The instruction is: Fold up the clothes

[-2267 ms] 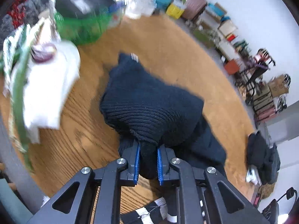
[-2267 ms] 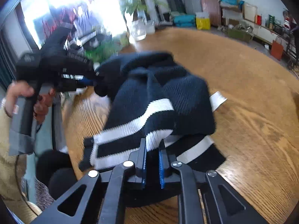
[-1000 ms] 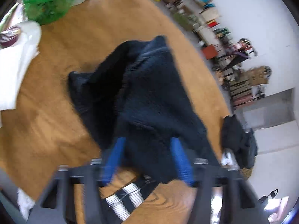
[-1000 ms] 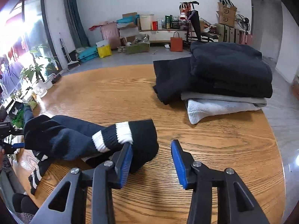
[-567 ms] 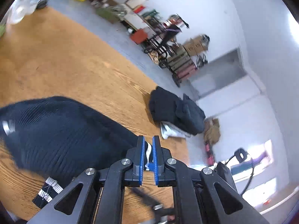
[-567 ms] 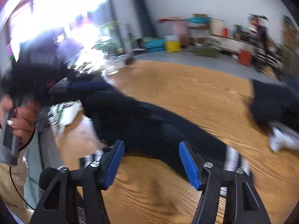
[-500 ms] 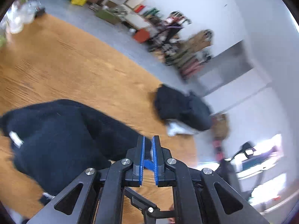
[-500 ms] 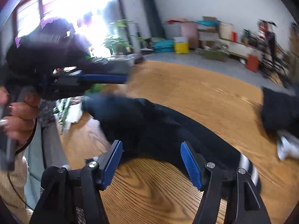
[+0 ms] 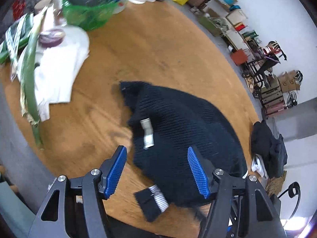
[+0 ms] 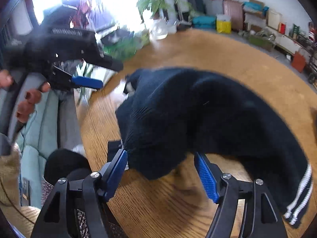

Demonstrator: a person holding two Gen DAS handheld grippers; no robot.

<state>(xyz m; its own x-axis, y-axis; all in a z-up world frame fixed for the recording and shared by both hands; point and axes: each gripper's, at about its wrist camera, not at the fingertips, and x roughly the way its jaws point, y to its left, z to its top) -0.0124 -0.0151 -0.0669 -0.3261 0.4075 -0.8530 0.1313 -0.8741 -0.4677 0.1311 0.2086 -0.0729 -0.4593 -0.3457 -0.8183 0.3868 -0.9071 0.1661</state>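
A dark navy knit sweater [image 9: 184, 127] with white-striped cuffs lies bunched on the round wooden table [image 9: 150, 45]. A white label shows on it. My left gripper [image 9: 156, 172] hovers open just above its near edge, holding nothing. In the right wrist view the same sweater [image 10: 198, 111] fills the middle, one striped cuff [image 10: 299, 200] trailing to the right. My right gripper [image 10: 161, 173] is open, its fingers straddling a fold of the sweater without closing on it. The left gripper [image 10: 87, 82] shows at upper left, held by a hand [image 10: 27, 101].
White cloth [image 9: 59, 69], a long green leaf [image 9: 29, 63] and a green basket [image 9: 89, 13] crowd the table's far left. A stack of folded dark clothes [image 9: 267, 150] sits at the right edge. Boxes and shelves line the wall. A pale green seat [image 10: 37, 119] stands beside the table.
Both grippers let go of the sweater and now stand open. The sweater has dropped onto the table in a heap. The left gripper swung back to face it after pointing away, shut.
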